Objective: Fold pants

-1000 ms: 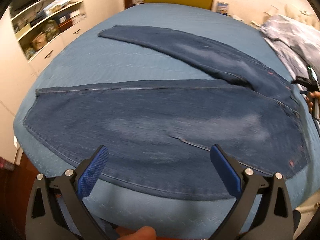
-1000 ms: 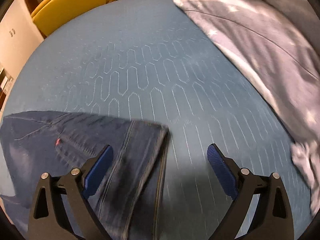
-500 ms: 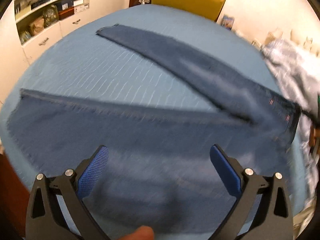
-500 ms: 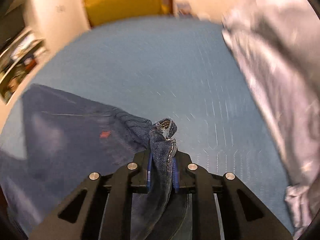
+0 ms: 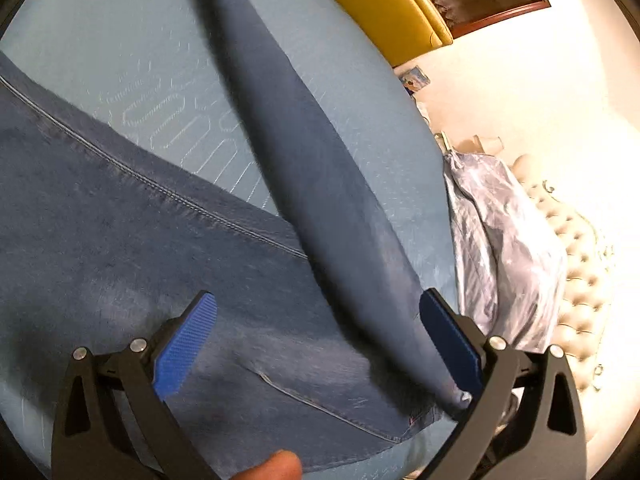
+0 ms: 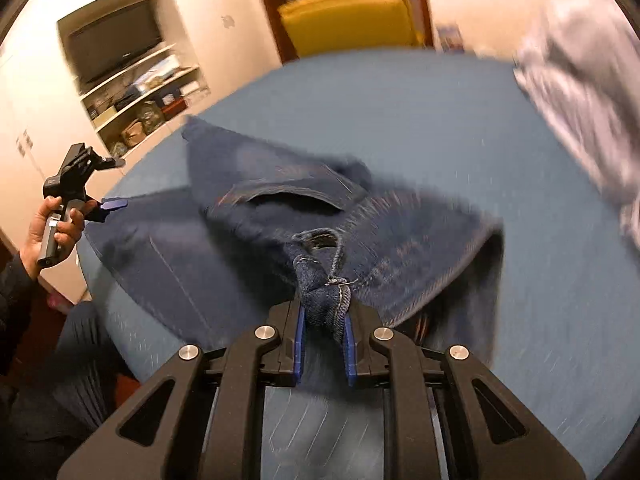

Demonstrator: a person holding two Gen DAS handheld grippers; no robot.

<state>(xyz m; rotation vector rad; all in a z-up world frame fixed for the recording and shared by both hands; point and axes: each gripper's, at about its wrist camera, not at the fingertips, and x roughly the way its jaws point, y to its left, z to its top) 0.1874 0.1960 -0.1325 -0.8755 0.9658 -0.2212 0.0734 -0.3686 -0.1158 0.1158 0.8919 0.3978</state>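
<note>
Dark blue jeans (image 5: 132,248) lie on a light blue bed (image 5: 112,60). One leg (image 5: 304,152) rises off the bed and stretches toward the near right. My left gripper (image 5: 320,348) is open and empty above the seat of the jeans. My right gripper (image 6: 323,344) is shut on the bunched waistband corner of the jeans (image 6: 324,288) and holds it up, with the fabric (image 6: 280,184) draping back over the bed. The left gripper also shows in the right wrist view (image 6: 108,204), held in a hand at the left.
A grey-blue quilt (image 5: 500,232) lies bunched at the right side of the bed, by a tufted headboard (image 5: 580,264). A yellow chair (image 6: 348,16) stands past the far edge. White shelves with a TV (image 6: 116,40) are at the left.
My right gripper has lifted the gripped waistband corner higher and swung it over the jeans. My left gripper has moved right and tilted, still open.
</note>
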